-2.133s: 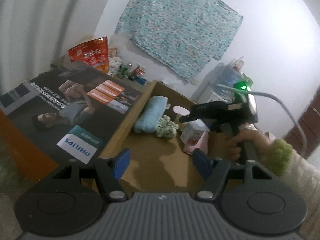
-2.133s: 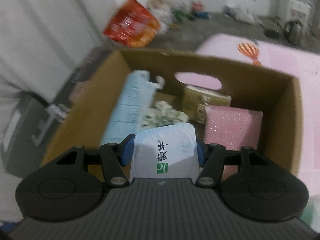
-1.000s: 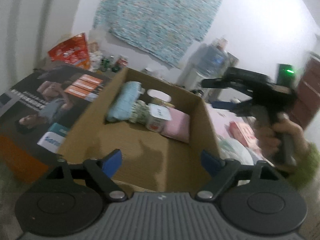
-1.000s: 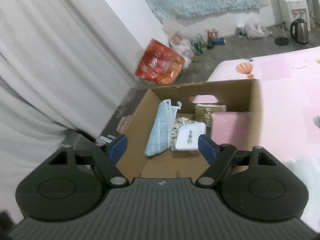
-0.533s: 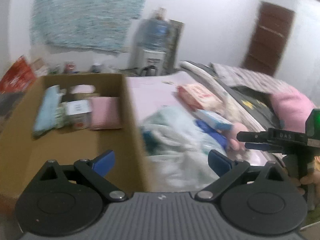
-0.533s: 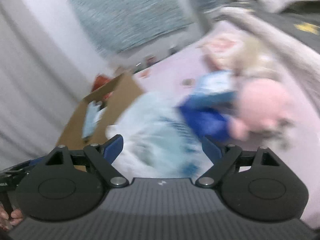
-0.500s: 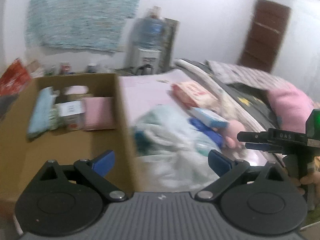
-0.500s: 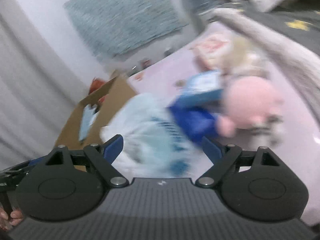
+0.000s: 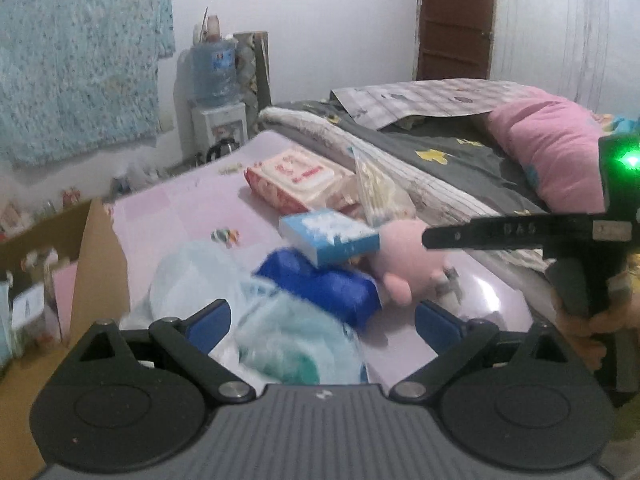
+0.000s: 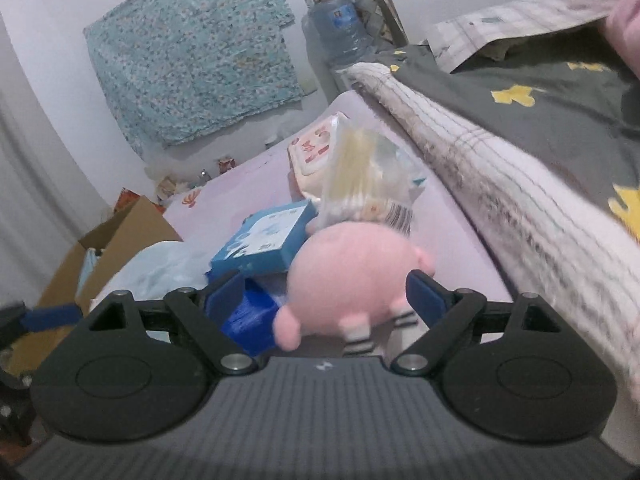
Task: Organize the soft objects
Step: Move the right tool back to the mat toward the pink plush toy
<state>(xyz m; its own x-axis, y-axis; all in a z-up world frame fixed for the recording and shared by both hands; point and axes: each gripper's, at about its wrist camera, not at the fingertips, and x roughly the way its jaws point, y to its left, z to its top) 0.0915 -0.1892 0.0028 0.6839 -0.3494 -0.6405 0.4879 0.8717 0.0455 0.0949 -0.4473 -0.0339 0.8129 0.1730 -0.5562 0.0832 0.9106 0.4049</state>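
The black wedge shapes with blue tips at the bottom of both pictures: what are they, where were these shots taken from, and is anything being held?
They are hand-held grasping tools, one in each of a person's hands, each with a wide-angle camera looking forward along its two fingers. The left tool is open and empty above a pale plastic bag. Its camera also catches the right tool from the side, with the hand gripping its handle. The right tool is opening its jaws around a pink plush toy; the pads do not press it yet. On the pink bed sheet also lie a blue box, a dark blue pack and a red-and-white wipes pack. A cardboard box stands at the left.
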